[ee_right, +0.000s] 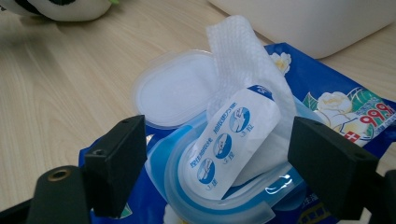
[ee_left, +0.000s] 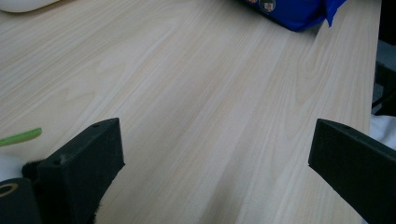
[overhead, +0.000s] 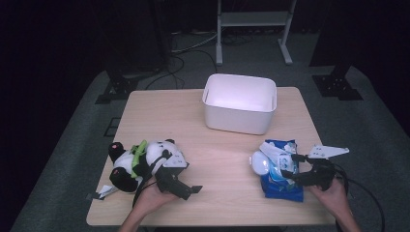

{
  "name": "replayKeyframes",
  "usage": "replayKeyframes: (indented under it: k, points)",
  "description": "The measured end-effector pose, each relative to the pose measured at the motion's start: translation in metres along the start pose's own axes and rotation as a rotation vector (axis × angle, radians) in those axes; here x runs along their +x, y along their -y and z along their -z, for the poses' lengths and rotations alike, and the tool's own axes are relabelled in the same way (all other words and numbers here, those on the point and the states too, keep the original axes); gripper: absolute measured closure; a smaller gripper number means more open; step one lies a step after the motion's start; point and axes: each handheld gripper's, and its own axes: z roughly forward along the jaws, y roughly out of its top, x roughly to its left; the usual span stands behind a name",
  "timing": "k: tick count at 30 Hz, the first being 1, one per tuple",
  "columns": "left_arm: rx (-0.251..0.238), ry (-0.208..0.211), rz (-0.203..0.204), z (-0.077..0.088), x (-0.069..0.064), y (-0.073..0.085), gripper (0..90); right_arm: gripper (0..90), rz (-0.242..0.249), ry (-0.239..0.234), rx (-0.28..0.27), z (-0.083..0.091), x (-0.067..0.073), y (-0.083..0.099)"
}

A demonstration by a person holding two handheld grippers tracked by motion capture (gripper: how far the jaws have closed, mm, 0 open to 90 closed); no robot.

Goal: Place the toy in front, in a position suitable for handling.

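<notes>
A blue pack of wet wipes (overhead: 283, 191) (ee_right: 345, 102) lies at the table's right front, its clear lid (ee_right: 173, 98) flipped open. A white wipe (ee_right: 238, 51) sticks up from the opening and a printed sticker flap (ee_right: 229, 140) stands in front of it. My right gripper (overhead: 288, 166) (ee_right: 219, 154) hovers over the pack, open, with flap and wipe between the jaws but clear of the pads. A panda plush (overhead: 128, 166) with a green strap lies at the left front. Just right of it my left gripper (overhead: 192, 189) (ee_left: 215, 154) is open over bare wood.
A white bin (overhead: 237, 121) (ee_right: 317, 23) stands at the back centre of the wooden table (overhead: 217, 159). The pack's blue corner (ee_left: 294, 11) shows far off in the left gripper view. A metal stand (overhead: 254, 19) and cables sit on the floor behind.
</notes>
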Motion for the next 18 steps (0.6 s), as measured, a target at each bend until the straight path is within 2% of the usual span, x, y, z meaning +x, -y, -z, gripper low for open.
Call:
replayKeyframes:
  k: [5, 7, 11, 12, 16, 18]
  points:
    - [0.002, 0.012, -0.007, 0.003, -0.002, -0.007, 2.0, 18.3, -0.008, -0.003, -0.002, 0.000, -0.002, 0.001]
    - [0.004, 0.009, -0.026, 0.009, -0.003, -0.013, 2.0, 18.3, -0.013, -0.004, -0.008, 0.001, -0.004, 0.000]
    - [-0.009, 0.014, -0.026, 0.016, 0.000, -0.019, 2.2, 18.3, -0.015, -0.008, -0.014, 0.001, -0.005, -0.002]
    - [-0.001, 0.011, -0.042, 0.022, 0.002, -0.025, 2.2, 18.2, -0.015, -0.009, -0.015, 0.001, -0.005, -0.003]
    - [-0.004, 0.019, -0.056, 0.032, 0.007, -0.032, 2.2, 18.2, -0.008, -0.012, -0.007, 0.000, -0.003, -0.004]
    - [-0.004, 0.022, -0.075, 0.045, 0.013, -0.037, 4.5, 18.2, 0.001, -0.010, -0.004, -0.001, -0.001, -0.006]
